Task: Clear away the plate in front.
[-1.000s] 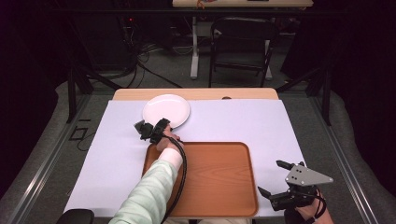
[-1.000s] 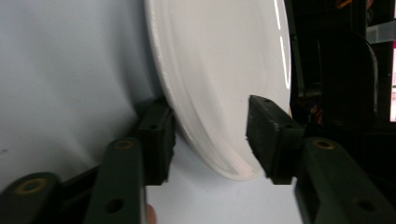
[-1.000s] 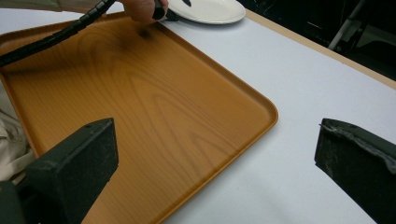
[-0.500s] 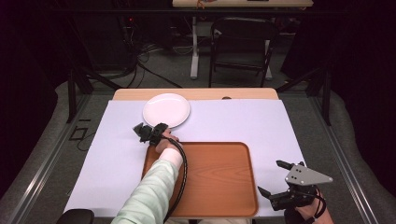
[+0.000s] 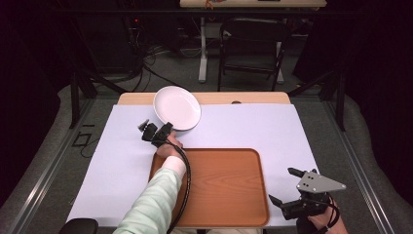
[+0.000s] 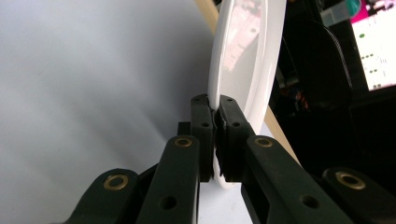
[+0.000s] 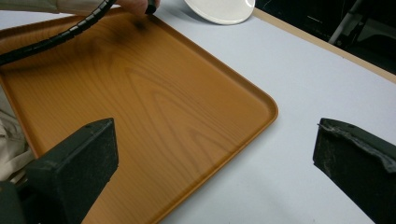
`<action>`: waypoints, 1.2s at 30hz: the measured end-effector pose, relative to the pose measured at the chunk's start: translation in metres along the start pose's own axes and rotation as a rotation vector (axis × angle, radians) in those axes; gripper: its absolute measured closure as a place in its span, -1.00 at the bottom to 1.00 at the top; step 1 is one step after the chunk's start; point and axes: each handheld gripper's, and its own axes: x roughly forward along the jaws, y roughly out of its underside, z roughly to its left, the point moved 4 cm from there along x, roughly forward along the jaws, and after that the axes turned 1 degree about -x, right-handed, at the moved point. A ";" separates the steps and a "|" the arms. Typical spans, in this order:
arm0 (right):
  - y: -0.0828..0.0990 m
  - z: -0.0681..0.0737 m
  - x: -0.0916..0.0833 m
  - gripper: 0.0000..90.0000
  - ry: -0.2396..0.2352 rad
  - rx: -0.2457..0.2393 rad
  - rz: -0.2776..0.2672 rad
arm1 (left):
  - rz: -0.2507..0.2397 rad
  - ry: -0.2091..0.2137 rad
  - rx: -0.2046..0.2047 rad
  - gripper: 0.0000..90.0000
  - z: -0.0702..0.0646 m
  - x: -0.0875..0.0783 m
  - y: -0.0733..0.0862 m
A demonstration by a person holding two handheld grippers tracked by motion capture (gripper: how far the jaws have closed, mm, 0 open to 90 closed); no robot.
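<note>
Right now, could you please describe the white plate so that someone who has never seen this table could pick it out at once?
Start from the pale sheet that covers the table, then the wooden tray at its near middle. Just beyond the tray's far left corner, the left gripper is shut on the rim of the white plate, which is tilted up. It is the only round white dish there.

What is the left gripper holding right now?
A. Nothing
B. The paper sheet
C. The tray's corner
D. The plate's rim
D: in the left gripper view, the left gripper is clamped shut on the rim of the white plate, tilting it up off the table.
</note>
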 end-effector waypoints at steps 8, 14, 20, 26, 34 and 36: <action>0.003 -0.004 0.006 -0.93 0.061 0.043 0.121 | 0.002 0.037 0.285 0.94 -0.019 -0.004 -0.011; 0.002 -0.010 0.013 -0.91 0.069 0.141 0.199 | 0.011 0.051 0.428 0.94 -0.033 -0.007 -0.014; 0.006 -0.035 0.028 -0.89 0.054 0.350 0.267 | 0.030 0.090 0.484 0.94 -0.044 -0.009 -0.017; -0.001 -0.045 0.051 -0.88 0.038 0.380 0.312 | 0.053 0.137 0.503 0.94 -0.053 -0.014 -0.019; -0.021 -0.049 0.081 -0.90 -0.011 0.366 0.294 | 0.087 0.234 0.570 0.94 -0.072 -0.032 -0.023; -0.023 -0.050 0.084 -0.90 -0.015 0.363 0.296 | 0.094 0.245 0.578 0.94 -0.074 -0.035 -0.023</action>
